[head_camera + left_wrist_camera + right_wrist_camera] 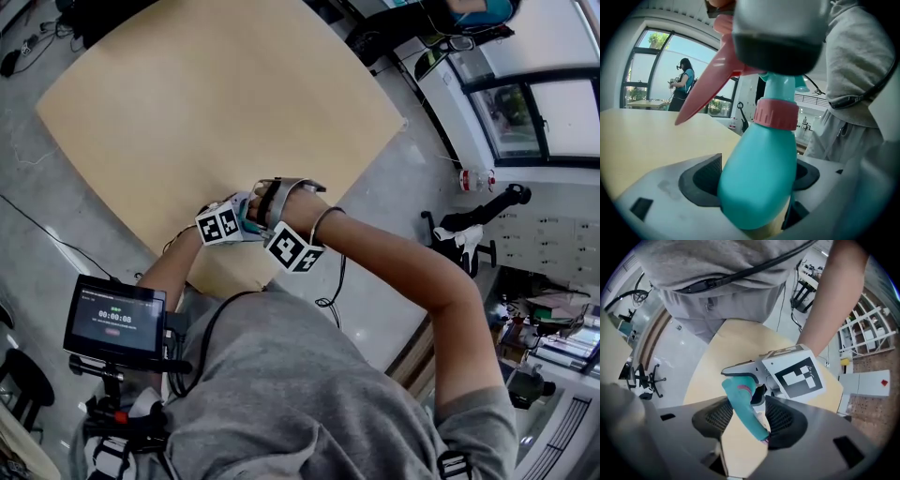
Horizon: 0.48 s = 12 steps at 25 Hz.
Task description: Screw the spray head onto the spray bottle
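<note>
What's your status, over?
Left gripper clamps teal plastic spray bottle. Right gripper, jaws open around teal spray head with pink trigger. Nothing in the way.

A grey short-sleeved T-shirt (309, 394) fills the head view from five to seven o'clock, with a thin black cable (754, 269) crossing its front. A thin band (319, 223) rings the right wrist. The left gripper (757, 177) and right gripper (752, 420) are pale grey, with black ribbed pads and black-and-white marker cubes.

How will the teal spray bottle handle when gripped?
The spray bottle looks like smooth, rounded plastic, so it may slip or twist between the fingers of the left gripper. The long trigger and spray head up top probably make it apt to tip. It's opaque, so its weight is unclear.
</note>
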### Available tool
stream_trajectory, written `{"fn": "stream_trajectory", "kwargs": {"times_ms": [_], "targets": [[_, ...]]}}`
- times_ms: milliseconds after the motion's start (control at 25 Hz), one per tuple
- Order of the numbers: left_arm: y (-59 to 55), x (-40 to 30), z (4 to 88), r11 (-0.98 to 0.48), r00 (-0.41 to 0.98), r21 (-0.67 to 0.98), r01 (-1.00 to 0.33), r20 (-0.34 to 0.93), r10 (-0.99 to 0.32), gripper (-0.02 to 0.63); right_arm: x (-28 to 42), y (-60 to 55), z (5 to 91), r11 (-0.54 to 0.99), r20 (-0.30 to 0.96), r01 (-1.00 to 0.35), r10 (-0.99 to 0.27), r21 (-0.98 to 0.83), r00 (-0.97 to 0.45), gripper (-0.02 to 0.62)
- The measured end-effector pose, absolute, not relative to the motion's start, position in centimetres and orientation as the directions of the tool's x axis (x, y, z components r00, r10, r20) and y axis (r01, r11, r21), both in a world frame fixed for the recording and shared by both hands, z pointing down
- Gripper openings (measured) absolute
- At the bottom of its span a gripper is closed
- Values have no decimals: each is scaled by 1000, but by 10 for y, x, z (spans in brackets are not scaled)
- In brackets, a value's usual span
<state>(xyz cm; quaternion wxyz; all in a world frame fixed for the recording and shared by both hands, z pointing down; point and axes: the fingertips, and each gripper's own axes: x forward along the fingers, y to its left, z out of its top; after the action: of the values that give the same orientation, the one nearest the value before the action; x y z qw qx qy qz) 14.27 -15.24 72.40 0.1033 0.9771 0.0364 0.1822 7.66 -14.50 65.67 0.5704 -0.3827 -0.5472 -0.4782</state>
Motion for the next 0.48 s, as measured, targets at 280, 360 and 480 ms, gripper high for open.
{"fn": "stream_trajectory", "kwargs": {"times_ms": [280, 360, 480], "targets": [[-158, 144, 718, -972, 954, 218, -92, 300, -23, 383, 81, -147, 648, 686, 999, 727, -5, -20, 32, 154], [-161, 146, 716, -967, 954, 208, -143, 291, -79, 383, 84, -148, 643, 786, 999, 616, 43, -50, 27, 123], [-164, 150, 717, -959, 945, 187, -213, 288, -154, 383, 90, -147, 640, 896, 998, 440, 61, -66, 25, 110]]}}
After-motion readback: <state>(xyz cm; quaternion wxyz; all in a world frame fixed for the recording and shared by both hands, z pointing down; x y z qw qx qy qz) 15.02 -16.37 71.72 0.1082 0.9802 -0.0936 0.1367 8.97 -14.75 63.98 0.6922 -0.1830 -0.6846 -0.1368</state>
